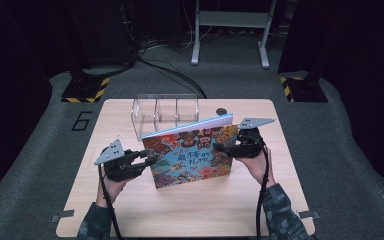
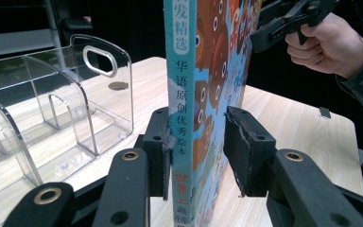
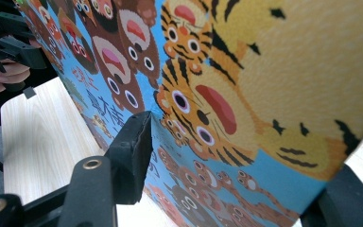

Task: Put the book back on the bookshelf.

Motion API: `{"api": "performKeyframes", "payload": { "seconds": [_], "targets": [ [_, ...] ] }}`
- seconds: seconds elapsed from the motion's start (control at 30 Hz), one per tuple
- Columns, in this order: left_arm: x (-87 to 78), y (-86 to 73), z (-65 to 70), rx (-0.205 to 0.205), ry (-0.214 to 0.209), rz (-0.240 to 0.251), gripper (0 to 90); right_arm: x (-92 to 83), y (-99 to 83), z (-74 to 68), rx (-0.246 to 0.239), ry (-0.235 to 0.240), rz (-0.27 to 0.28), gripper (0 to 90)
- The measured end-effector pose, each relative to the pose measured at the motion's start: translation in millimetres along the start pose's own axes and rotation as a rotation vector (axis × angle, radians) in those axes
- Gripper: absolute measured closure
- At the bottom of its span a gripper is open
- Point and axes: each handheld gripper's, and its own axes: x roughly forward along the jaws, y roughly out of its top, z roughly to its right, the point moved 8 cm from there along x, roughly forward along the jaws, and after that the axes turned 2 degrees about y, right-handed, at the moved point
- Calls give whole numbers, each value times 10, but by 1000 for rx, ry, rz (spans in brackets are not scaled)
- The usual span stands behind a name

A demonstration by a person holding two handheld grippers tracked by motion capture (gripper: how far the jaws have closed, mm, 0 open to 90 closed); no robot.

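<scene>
**A:** Where is the book, and how does it stand?

**B:** A colourful picture book (image 1: 192,152) stands on its lower edge near the middle of a pale wooden table (image 1: 130,210), cover toward the person and leaning back a little. Just behind it sits a clear plastic book rack (image 1: 165,112) with upright dividers.

**A:** Who holds it?

**B:** Both hands, each with a gripper. The left gripper (image 1: 147,159) meets the book at its spine edge. In the left gripper view, one of its fingers (image 2: 159,151) touches the spine while the other stands a little off the cover, so the fingers are apart around the book, not pressing. The right gripper (image 1: 225,146) is at the opposite edge, high up. In the right gripper view one finger lies on the cover; the other is behind the book, so I cannot tell whether it is clamped.

**A:** Which step is this?

**B:** It looks like the book is raised and steadied, not yet in the rack.

**A:** And next?

**B:** Probably a firm pinch on both edges, then a lift over the rack, lining the book's lower edge with a slot between dividers and lowering it straight.
</scene>
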Motion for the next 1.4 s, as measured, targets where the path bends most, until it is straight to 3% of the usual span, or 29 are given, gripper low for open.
{"api": "performKeyframes", "payload": {
  "seconds": [0.47, 0.6, 0.67, 0.83, 1.03, 1.07, 1.17, 1.4],
  "targets": [
    [32, 16, -42, -26, 8, -10, 559, -19, -18, -36, -21, 15, 16, 454],
    [17, 22, -21, -27, -32, -18, 558, -19, -29, -39, -21, 16, 14, 449],
    [16, 35, 0, -23, -32, -16, 571, -22, -36, -37, -14, 9, 11, 441],
    [56, 106, 39, 2, -19, 3, 587, -26, -45, -27, -15, -1, 0, 427],
    [116, 214, 55, 20, -16, -10, 587, -13, -34, -11, -17, 4, -5, 420],
    [121, 218, 67, 27, -22, -18, 590, -13, -35, -10, -17, 3, -5, 420],
    [133, 239, 58, 70, 11, -25, 628, -13, -35, -10, -18, 7, -4, 418],
    [120, 236, 87, 87, 10, -30, 671, -7, -34, -5, -24, 10, -6, 387]
  ]
}}
